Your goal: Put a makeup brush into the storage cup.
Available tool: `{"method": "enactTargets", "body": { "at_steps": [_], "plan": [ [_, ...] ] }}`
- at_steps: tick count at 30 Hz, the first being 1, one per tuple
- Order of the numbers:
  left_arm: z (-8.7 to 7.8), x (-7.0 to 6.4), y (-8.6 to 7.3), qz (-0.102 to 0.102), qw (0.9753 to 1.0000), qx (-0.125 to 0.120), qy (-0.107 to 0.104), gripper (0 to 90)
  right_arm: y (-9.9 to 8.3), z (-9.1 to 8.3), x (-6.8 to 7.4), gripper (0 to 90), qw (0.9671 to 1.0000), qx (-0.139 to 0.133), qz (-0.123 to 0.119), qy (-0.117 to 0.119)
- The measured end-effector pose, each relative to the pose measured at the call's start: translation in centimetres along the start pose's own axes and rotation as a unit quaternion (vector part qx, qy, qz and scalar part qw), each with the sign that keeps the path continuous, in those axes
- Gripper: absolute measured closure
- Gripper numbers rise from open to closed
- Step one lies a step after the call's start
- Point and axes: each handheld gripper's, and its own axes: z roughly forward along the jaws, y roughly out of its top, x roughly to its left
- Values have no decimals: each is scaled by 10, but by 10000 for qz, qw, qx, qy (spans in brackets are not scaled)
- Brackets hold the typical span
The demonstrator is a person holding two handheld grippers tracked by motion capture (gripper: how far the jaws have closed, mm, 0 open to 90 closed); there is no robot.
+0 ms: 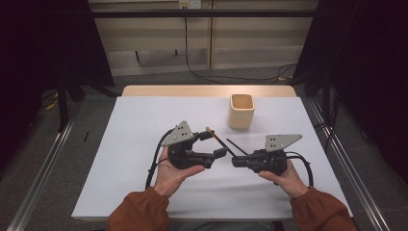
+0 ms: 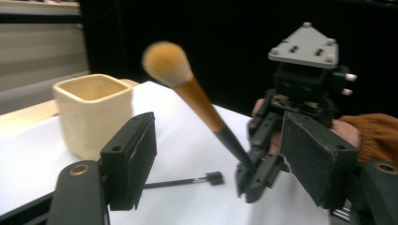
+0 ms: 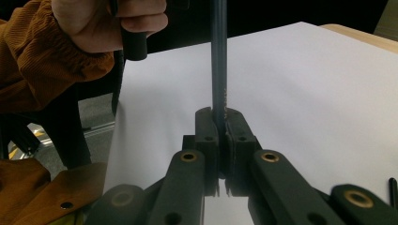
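Observation:
A makeup brush with an orange bristle head and a wooden handle that turns black is held up slantwise. My right gripper is shut on its black end; that gripper also appears ahead in the left gripper view. My left gripper is open, its two pads apart on either side of the brush, not touching it. In the high view the left gripper and right gripper face each other mid-table with the brush between them.
A cream square cup stands upright behind the grippers, to the right of centre. A thin black stick-like tool lies on the white table cover just behind the right gripper. Black curtains flank the table.

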Motion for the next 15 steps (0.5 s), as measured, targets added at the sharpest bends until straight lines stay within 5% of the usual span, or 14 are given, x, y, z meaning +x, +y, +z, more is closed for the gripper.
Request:
{"method": "enactTargets", "body": {
  "at_steps": [15],
  "plan": [
    [-2, 4, 4, -328, 9992, -29, -235, 701, -1, 2, -1, 859, 10000, 19, -14, 44]
  ]
}}
